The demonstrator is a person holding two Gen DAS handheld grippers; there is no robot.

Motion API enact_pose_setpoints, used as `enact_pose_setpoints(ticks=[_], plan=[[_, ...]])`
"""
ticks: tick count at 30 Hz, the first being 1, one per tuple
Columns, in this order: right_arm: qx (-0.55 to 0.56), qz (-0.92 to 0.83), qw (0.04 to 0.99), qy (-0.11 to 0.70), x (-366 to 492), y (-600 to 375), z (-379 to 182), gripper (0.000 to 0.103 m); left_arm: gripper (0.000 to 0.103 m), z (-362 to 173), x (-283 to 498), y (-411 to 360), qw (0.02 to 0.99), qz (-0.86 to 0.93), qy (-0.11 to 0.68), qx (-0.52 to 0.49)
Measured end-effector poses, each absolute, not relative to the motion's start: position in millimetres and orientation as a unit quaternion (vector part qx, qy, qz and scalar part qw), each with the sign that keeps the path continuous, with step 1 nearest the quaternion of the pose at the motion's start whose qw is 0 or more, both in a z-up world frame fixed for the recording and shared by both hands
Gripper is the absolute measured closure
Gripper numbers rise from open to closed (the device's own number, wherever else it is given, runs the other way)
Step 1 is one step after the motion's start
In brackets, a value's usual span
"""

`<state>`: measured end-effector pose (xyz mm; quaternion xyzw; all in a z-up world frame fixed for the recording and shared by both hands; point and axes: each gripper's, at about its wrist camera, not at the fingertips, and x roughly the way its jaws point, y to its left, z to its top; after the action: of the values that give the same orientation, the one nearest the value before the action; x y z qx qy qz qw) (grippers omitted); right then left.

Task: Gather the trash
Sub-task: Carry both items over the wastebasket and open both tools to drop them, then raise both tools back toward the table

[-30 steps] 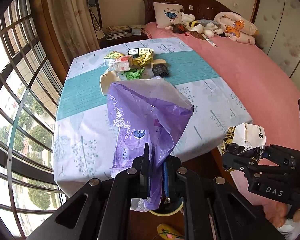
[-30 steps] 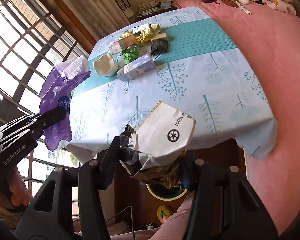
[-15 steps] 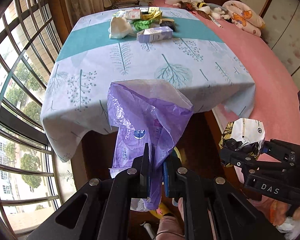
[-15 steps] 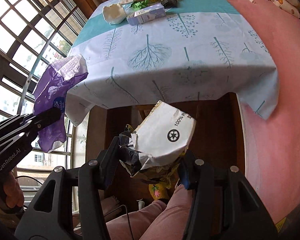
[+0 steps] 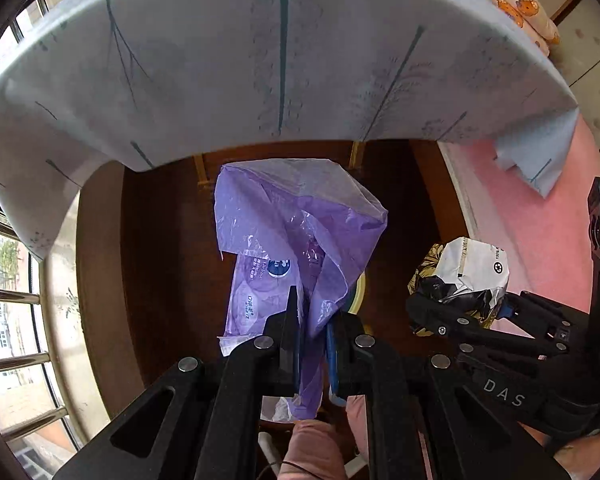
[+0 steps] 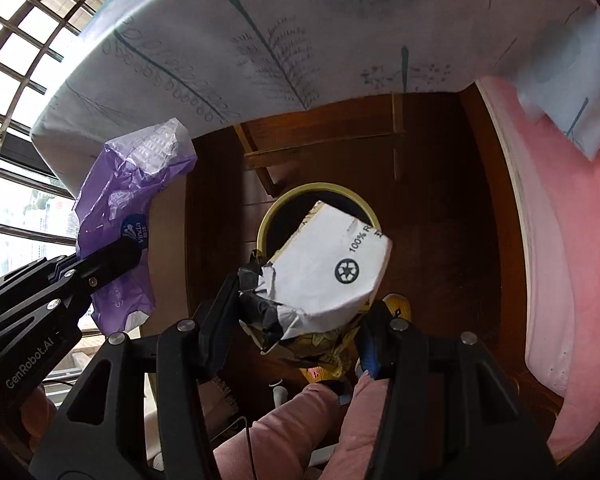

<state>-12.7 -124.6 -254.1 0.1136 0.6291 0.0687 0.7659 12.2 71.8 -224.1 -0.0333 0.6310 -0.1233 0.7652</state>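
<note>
Below the hanging edge of the tablecloth [image 5: 284, 60], the left wrist view looks down at dark wooden floor, and only a sliver of a yellow rim shows past the purple plastic wrapper [image 5: 296, 232]. The left gripper [image 5: 314, 344] has its jaws pinched tight on that wrapper's lower fold; the wrapper stands up from the fingers and spreads wide, hiding most of what lies beneath. To the right in this view the right gripper [image 5: 456, 312] appears from the side, clamping a crumpled white paper bag [image 5: 474, 270] with a recycling mark. A pink bedspread [image 5: 540, 232] fills the right edge, and window bars show at the left.

From the right wrist view the yellow-rimmed bin [image 6: 278, 208] is plain, round and dark inside, on the floor under the table. The right gripper [image 6: 296, 320] stands about half open, its fingers pressed on both sides of the white paper bag [image 6: 332, 268], which hangs directly over the bin's mouth and covers part of it. The left gripper [image 6: 116, 256] enters at the left, holding the purple plastic wrapper [image 6: 128, 184] beside the bin, not above it. Pink-clad knees [image 6: 296, 420] sit at the bottom.
</note>
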Motion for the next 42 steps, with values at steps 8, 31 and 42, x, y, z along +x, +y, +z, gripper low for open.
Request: enact_pose_setpoints(ticks=[8, 31, 42], plan=[[0.124, 0.057, 0.748, 0.649, -4, -133, -364, 0.055, 0.093, -332, 22, 51, 0.741, -0.137, 0.657, -0.017], [0.11, 0.074, 0.728, 0.672, 42, -119, -463, 0.029, 0.022, -365, 41, 94, 0.747, -0.068, 0.66, -0.046], [0.07, 0.087, 0.754, 0.648, 46, -99, -382, 0.024, 0.022, -250, 36, 116, 0.774, -0.055, 0.629, -0.045]])
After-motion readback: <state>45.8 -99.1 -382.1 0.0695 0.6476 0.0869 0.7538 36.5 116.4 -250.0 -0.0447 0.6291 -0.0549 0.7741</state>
